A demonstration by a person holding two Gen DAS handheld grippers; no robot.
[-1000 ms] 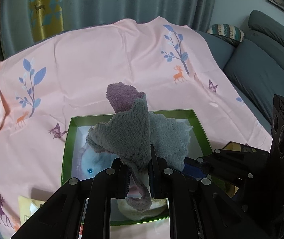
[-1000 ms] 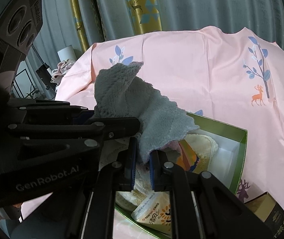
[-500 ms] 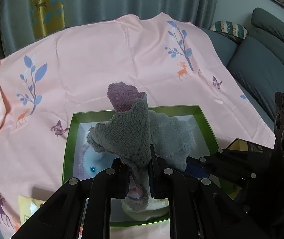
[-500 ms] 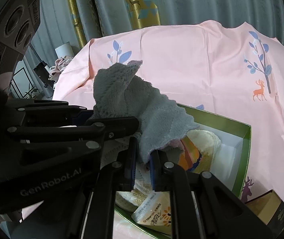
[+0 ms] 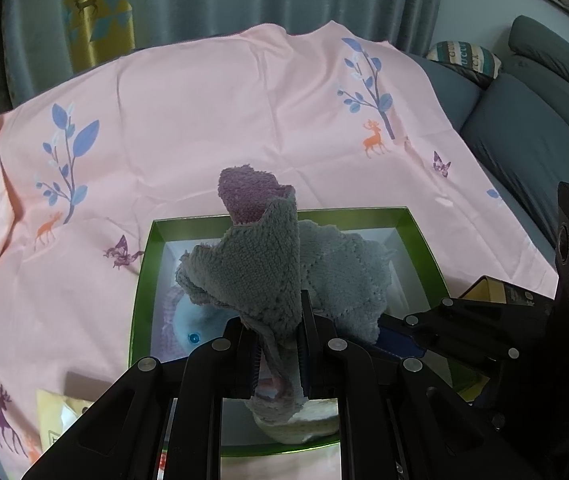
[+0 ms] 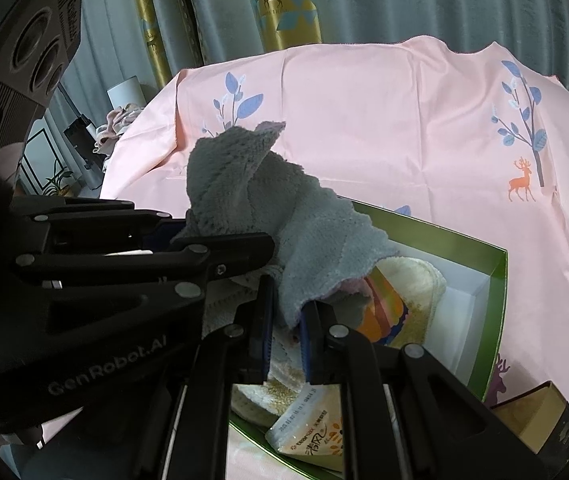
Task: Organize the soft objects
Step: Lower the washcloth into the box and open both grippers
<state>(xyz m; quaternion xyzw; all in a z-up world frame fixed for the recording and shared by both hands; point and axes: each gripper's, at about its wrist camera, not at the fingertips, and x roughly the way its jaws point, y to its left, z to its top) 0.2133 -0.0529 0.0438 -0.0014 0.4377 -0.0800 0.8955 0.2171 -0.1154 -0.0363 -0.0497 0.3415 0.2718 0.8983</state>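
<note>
Grey towel (image 5: 268,276) held aloft over green box (image 5: 140,280), pinched at 6 o'clock by left gripper (image 5: 278,344); right gripper (image 6: 286,328) clamped on same towel, corner at 4 o'clock.

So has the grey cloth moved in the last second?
No. The grey cloth sits over the same part of the green box, both grippers shut on it; only the view shifts slightly.

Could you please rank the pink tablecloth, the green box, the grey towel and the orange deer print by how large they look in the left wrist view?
1. pink tablecloth
2. green box
3. grey towel, though it sits nearest the camera, so it may look bigger than it is
4. orange deer print
</note>
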